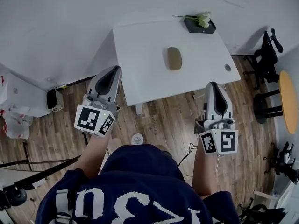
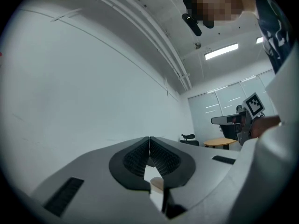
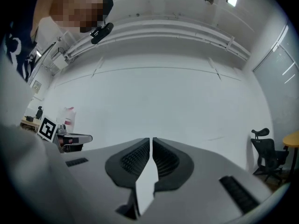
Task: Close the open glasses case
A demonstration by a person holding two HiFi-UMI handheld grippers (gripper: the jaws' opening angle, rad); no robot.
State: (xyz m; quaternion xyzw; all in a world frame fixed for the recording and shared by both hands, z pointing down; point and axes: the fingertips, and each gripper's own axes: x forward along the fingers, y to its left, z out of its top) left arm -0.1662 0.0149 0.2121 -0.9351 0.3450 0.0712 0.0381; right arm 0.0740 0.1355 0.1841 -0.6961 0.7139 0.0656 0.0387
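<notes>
lying ahead on the table (image 1: 140, 50), the glasses case (image 1: 174, 58) runs lengthwise away, seemingly nearer the right claw (image 1: 212, 84) than the left claw (image 1: 113, 70), both pressed together, empty.

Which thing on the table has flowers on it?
The black tray at the table's far corner, with white flowers on top. The tan case in the middle and the small grey circle near the edge are bare.

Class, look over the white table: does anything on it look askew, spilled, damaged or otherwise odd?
Nothing stands out. The tan glasses case lies flat near the middle of the white table, and the flowers rest on a dark tray at its far edge. Nothing looks spilled or broken.
</notes>
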